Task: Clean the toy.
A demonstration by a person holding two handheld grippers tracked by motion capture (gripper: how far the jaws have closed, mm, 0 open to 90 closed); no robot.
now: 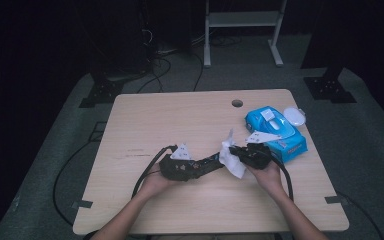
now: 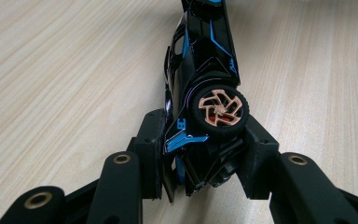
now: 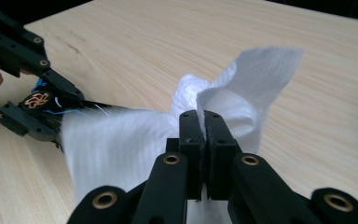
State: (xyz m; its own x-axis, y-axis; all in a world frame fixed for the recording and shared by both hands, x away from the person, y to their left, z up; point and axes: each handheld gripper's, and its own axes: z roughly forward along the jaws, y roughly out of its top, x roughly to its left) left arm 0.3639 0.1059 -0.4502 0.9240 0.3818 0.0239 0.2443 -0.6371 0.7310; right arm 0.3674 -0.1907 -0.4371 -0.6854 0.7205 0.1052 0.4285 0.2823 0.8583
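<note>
Wiping toy car (image 2: pixel 200 70) with wipe (image 3: pixel 121 140)

— How do we have our arms?
— Both forearms come in over the table's near edge and angle toward each other. Our left hand (image 1: pixel 155 182) holds the left gripper (image 1: pixel 207 164) low and pointing right, jaws part closed and clamped on what sits between them
— And the other side?
— Our right hand (image 1: pixel 267 172) holds the right gripper (image 1: pixel 232 150) pointing left toward the other one, jaws pressed together on what they pinch
</note>
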